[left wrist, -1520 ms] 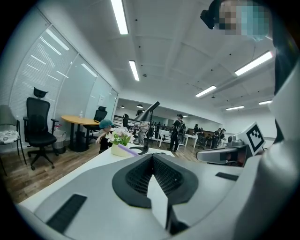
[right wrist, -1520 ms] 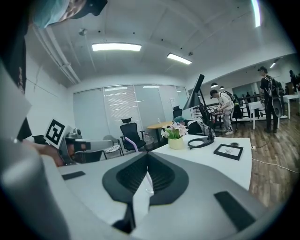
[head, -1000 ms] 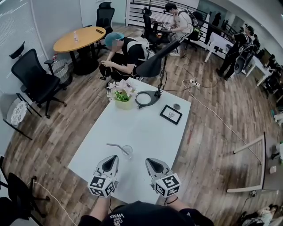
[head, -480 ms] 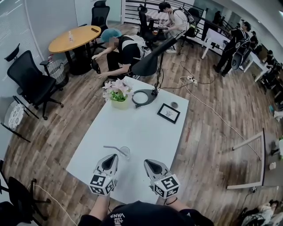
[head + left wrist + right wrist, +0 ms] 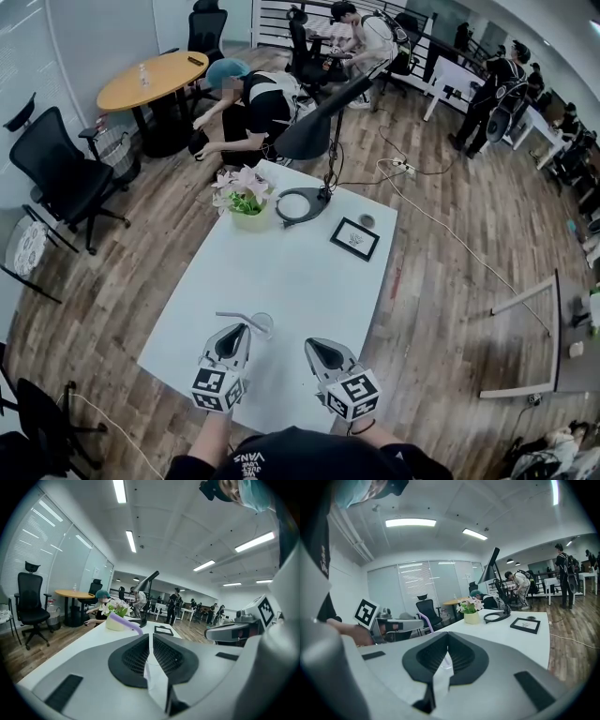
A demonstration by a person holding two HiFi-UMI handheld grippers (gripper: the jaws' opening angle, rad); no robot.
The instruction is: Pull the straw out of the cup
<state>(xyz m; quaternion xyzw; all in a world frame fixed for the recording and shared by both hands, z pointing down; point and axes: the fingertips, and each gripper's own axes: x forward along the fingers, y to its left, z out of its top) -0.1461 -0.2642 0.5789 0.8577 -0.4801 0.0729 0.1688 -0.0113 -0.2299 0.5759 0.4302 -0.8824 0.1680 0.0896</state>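
A clear cup [image 5: 262, 325] stands on the white table [image 5: 300, 262] near its front edge. A pale purple straw [image 5: 234, 317] sits in it and leans out to the left. My left gripper [image 5: 235, 336] is just in front of the cup and to its left, shut and holding nothing. In the left gripper view the straw [image 5: 124, 622] slants above my closed left gripper [image 5: 150, 635]. My right gripper [image 5: 316, 347] hovers to the right of the cup, jaws together and empty. From the right gripper view the straw [image 5: 425, 621] shows left of the right gripper [image 5: 447, 635].
At the table's far end stand a flower pot [image 5: 242, 202], a desk lamp with a ring base [image 5: 298, 205] and a small black picture frame [image 5: 355, 238]. A person [image 5: 248, 98] crouches beyond the table. Office chairs [image 5: 61, 173] stand to the left.
My left gripper has edged a little closer to the cup. The right gripper has stayed where it was. The crouching person behind the table has shifted.
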